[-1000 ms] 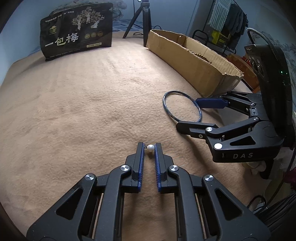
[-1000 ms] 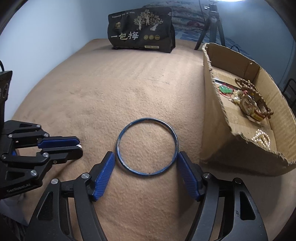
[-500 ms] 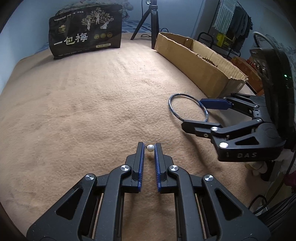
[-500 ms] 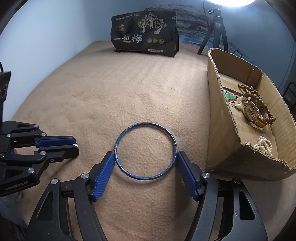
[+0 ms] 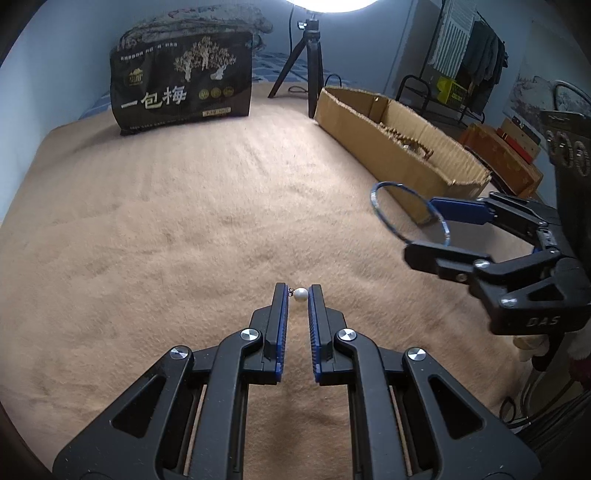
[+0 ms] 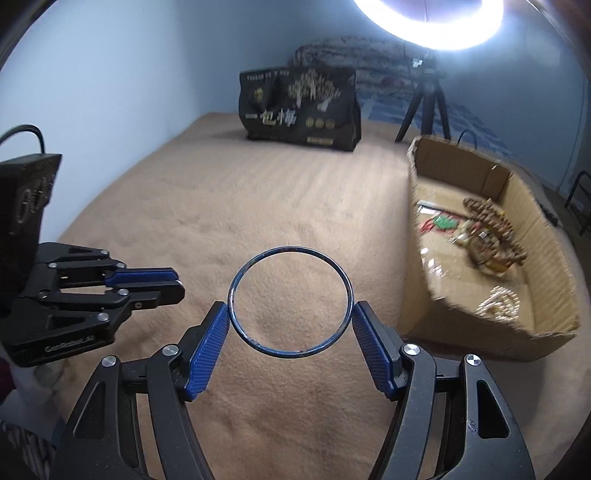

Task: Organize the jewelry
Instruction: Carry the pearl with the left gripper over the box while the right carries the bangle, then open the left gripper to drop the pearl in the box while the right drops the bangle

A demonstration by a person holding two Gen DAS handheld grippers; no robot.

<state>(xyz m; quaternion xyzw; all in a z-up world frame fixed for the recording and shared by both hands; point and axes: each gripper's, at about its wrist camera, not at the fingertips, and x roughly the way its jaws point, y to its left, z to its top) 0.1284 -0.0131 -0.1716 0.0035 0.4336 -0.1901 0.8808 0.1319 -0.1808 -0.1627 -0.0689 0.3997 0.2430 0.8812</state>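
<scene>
The right tool [image 6: 291, 328], clamped on the blue bangle [image 6: 290, 302], has lifted it toward the cardboard box [image 6: 524, 328]; the left tool [image 5: 298, 295] pinches a pearl earring [image 5: 300, 294] above the blanket [image 5: 166, 229].

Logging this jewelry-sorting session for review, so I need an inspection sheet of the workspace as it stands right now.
Surface: tan blanket, fuzzy, bare in the middle.
Job's things: blue bangle held off the blanket; pearl earring; cardboard box holding beads and a watch, blurred.
Clutter: black snack bag.
Grippers: right tool shut on the bangle; left tool shut on the earring.
Cables: black leads at the right edge.
Surroundings: tripod, ring light, clothes rack.
</scene>
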